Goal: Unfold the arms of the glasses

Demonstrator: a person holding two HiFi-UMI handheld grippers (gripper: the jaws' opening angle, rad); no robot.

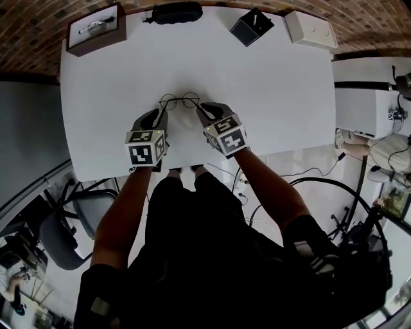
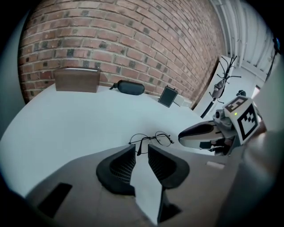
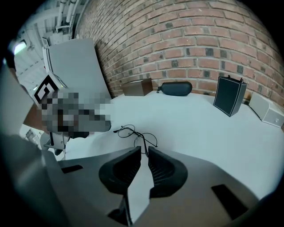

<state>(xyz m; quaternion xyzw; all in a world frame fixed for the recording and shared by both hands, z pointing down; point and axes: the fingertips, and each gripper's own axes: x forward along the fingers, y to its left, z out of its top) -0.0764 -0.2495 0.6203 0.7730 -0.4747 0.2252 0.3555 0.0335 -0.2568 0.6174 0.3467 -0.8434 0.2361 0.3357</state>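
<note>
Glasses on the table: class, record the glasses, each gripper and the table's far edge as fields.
glasses: lying on white table, arms unfolded toward grippers
left gripper: jaws apart, one arm tip at their gap
right gripper: jaws closed on the other arm tip
far edge: brown box, dark case, black box, white box

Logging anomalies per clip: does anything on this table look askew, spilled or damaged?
Nothing stands out. The glasses rest in the middle of the table, frame apparently intact; the brown box, black case and black bag sit tidily along the far edge.
</note>
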